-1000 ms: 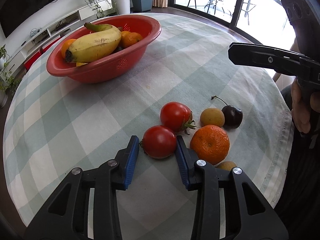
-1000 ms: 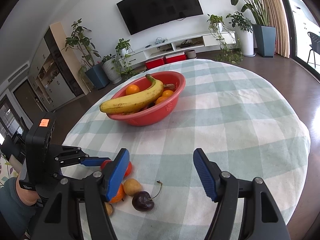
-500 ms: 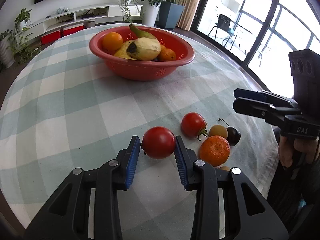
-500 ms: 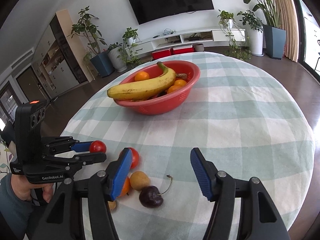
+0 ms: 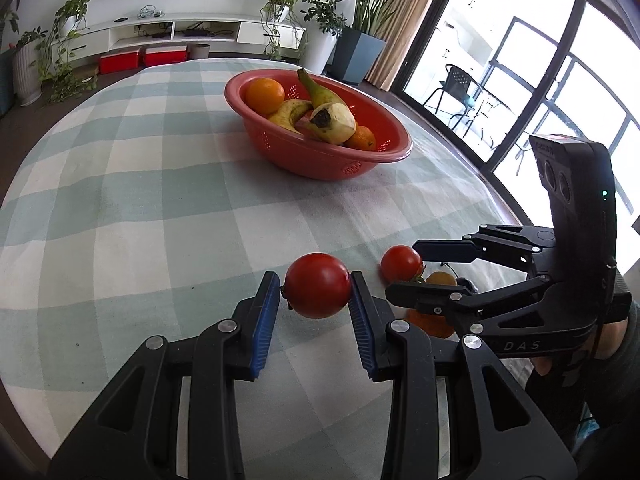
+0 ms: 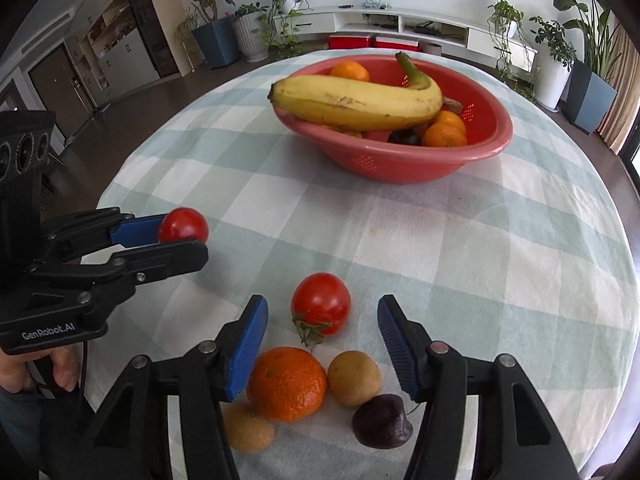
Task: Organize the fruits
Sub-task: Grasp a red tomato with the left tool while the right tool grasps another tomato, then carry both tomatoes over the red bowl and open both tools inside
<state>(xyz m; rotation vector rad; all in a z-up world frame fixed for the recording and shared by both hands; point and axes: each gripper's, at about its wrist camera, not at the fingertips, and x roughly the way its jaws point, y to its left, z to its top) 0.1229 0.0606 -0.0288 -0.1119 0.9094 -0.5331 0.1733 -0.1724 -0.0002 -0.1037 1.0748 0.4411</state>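
the left gripper (image 5: 316,304) clamps a round tomato (image 5: 318,285) above the checked tablecloth (image 5: 160,208). the right gripper (image 6: 322,340) spreads wide around a second tomato (image 6: 321,309), stem toward the camera. the red bowl (image 6: 400,160) holds 1 banana (image 6: 356,102) lying crosswise, plus oranges (image 6: 445,135).

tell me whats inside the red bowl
The red bowl holds a banana, three oranges and a dark fruit; anything beneath the banana is hidden.

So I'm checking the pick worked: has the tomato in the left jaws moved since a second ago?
Yes. The tomato, shut in the left gripper, has risen off the tablecloth, away from the loose fruit, toward the red bowl.
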